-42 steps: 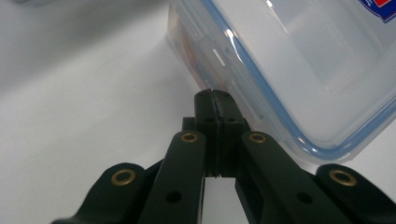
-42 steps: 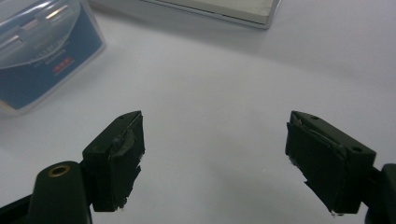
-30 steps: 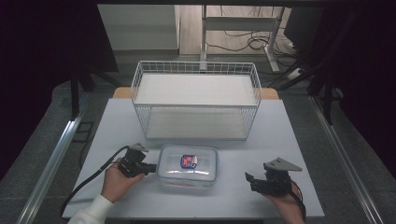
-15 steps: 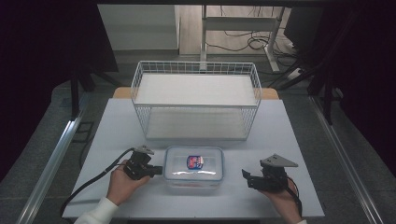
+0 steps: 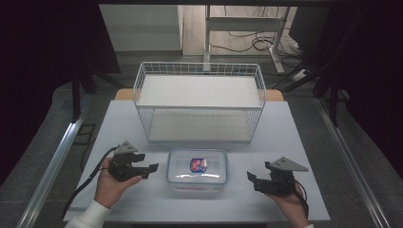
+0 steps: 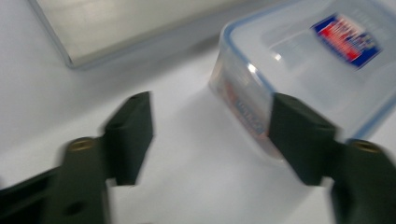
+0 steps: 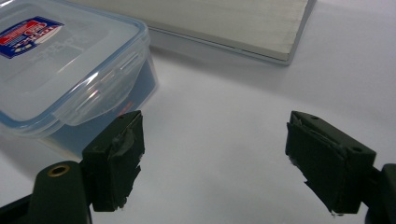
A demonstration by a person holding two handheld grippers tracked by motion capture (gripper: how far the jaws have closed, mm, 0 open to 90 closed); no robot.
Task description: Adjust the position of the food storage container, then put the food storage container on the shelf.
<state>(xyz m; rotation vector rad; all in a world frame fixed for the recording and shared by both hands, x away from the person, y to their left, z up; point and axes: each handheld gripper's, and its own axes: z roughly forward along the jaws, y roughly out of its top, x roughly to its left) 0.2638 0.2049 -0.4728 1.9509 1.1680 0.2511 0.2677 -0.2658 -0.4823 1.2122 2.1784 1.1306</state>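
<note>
A clear plastic container (image 5: 209,176) with a blue-rimmed lid and a red and blue label lies flat at the table's front middle. My left gripper (image 5: 152,168) is just left of it, a small gap away. Its jaws have just been opening and now stand open with nothing between them. In the left gripper view the container (image 6: 327,60) sits just beyond the left gripper (image 6: 215,135), its near corner behind one jaw. My right gripper (image 5: 252,179) is open to the right of the box. In the right gripper view the container (image 7: 60,60) lies ahead and left of the right gripper (image 7: 212,158).
A white wire basket (image 5: 199,121) with a pale base stands behind the container at the table's middle. Its base edge (image 6: 140,23) (image 7: 224,23) appears in both gripper views. The white tabletop (image 5: 294,142) ends close to the person's forearms. Cables trail from both grippers.
The container slid a little to the right with the left gripper against its end. The left gripper then drew back slightly, rose and opened its jaws. The right gripper stayed put.
</note>
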